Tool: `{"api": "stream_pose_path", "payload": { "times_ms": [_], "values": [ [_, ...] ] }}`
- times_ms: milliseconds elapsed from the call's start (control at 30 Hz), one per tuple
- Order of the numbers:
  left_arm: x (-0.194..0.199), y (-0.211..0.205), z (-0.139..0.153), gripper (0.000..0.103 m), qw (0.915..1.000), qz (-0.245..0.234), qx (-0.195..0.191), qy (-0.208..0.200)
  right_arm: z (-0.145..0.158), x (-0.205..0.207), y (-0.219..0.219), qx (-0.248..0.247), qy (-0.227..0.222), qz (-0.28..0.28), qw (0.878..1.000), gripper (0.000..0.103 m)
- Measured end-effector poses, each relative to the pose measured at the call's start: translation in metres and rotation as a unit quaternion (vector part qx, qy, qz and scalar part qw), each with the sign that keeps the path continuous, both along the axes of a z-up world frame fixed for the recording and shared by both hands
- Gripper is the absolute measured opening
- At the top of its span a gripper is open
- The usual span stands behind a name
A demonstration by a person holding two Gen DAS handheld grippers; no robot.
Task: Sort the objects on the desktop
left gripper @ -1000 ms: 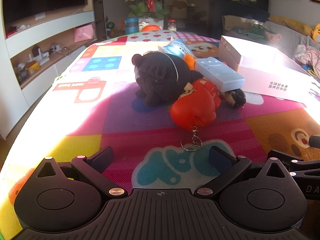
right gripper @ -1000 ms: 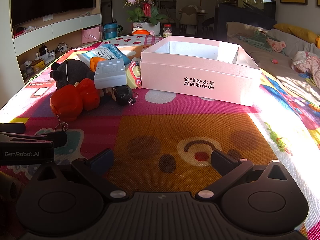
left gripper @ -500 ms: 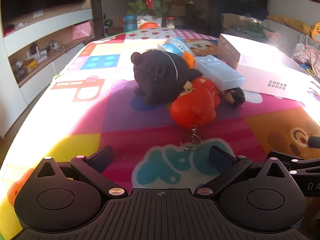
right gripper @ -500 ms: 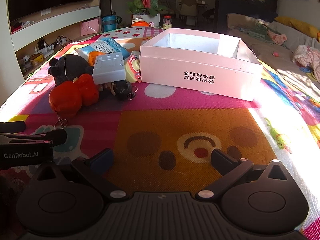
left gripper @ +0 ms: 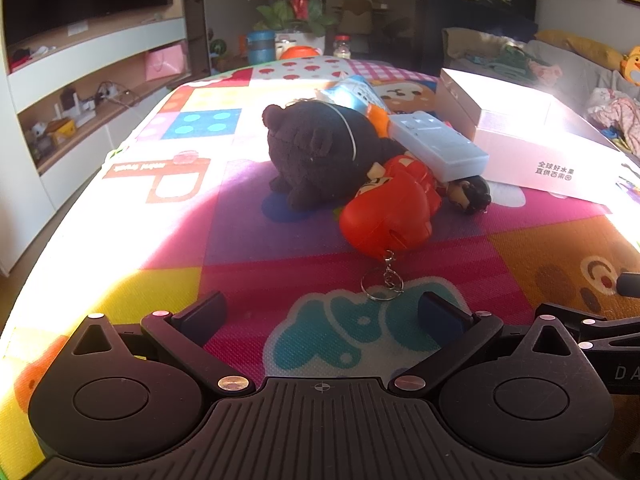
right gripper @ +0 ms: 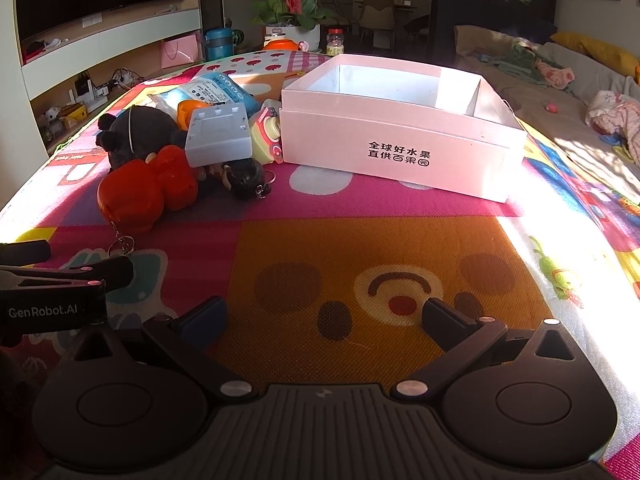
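A pile of objects lies on the colourful mat: a dark plush bear (left gripper: 320, 152), a red toy with a key ring (left gripper: 390, 212), a grey-white remote-like box (left gripper: 438, 144), a small dark-haired doll (left gripper: 470, 196), a blue packet (left gripper: 352, 94). The pile also shows in the right wrist view: bear (right gripper: 136, 136), red toy (right gripper: 140, 192), grey box (right gripper: 218, 136). A pink open box (right gripper: 400, 152) stands to the right of the pile. My left gripper (left gripper: 320, 312) is open and empty, short of the key ring. My right gripper (right gripper: 324, 314) is open and empty over the mat.
A yellow-pink toy (right gripper: 268, 132) leans between the pile and the pink box. At the far table edge stand a flower pot (right gripper: 292, 12), a blue cup (right gripper: 218, 42) and a jar (right gripper: 335, 40). A sofa with clothes (right gripper: 580, 80) is on the right.
Both grippers have edged slightly forward and higher over the mat. Both stay open; the objects have not moved.
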State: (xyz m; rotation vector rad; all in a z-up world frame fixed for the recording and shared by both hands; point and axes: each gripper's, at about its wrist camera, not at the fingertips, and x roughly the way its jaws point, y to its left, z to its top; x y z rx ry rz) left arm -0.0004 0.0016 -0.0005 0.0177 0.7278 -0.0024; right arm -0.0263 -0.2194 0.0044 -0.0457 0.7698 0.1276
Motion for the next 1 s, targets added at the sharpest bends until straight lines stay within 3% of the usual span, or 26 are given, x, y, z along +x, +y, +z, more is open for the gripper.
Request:
{"api": "stream_pose_path", "payload": {
  "times_ms": [200, 333, 533, 667, 800, 867, 1000],
  "values": [
    [0.002, -0.001, 0.002, 0.103, 0.9999, -0.008, 0.007, 0.0, 0.004, 0.001, -0.009, 0.018, -0.006, 0.03, 0.999, 0.103],
    [0.003, -0.01, 0.011, 0.103, 0.9984, -0.037, 0.026, -0.034, 0.025, 0.01, -0.023, -0.008, -0.067, 0.014, 0.998, 0.103],
    [0.024, -0.032, 0.018, 0.103, 0.9944, -0.088, 0.038, -0.044, 0.065, 0.075, -0.025, 0.043, -0.102, 0.023, 0.994, 0.103],
    [0.039, -0.05, 0.01, 0.103, 0.989, -0.115, 0.085, -0.039, 0.075, 0.151, -0.008, 0.126, -0.052, 0.032, 0.99, 0.103],
    [0.051, -0.042, 0.007, 0.103, 0.9896, -0.098, 0.099, -0.034, 0.066, 0.213, 0.011, 0.176, 0.012, 0.035, 0.984, 0.103],
    [0.057, -0.033, 0.006, 0.103, 0.9904, -0.086, 0.103, -0.032, 0.06, 0.228, 0.022, 0.197, 0.036, 0.05, 0.978, 0.103],
    [0.069, -0.015, 0.006, 0.103, 0.9918, -0.071, 0.103, -0.025, 0.06, 0.229, 0.05, 0.203, 0.041, 0.073, 0.976, 0.103]
  ]
}}
